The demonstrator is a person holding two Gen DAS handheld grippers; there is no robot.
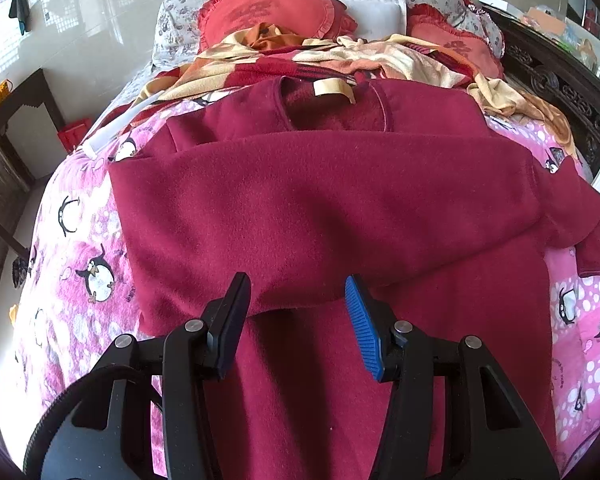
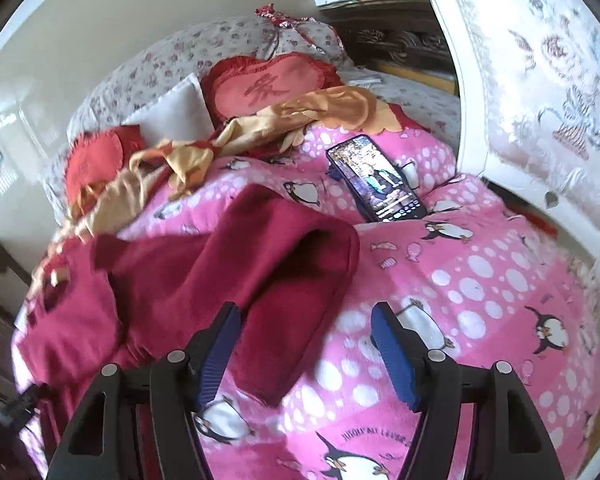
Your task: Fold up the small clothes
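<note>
Both wrist views close above sweater (image 1: 324, 200); bed (image 2: 480, 280)

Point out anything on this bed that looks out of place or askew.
A phone with its screen lit lies on the pink penguin blanket, near the dark red sweater. The sweater's right sleeve lies bunched off to the side, not tucked in. An orange blanket sits crumpled by the pillows.

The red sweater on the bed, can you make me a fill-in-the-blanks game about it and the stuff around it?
1. The dark red sweater lies on a pink blanket printed with ____.
2. Both the left gripper and the right gripper have their jaws ____.
3. The phone on the blanket has its screen turned ____.
4. The tag inside the sweater's collar is ____ in colour.

Missing words: penguins; open; on; cream
</note>
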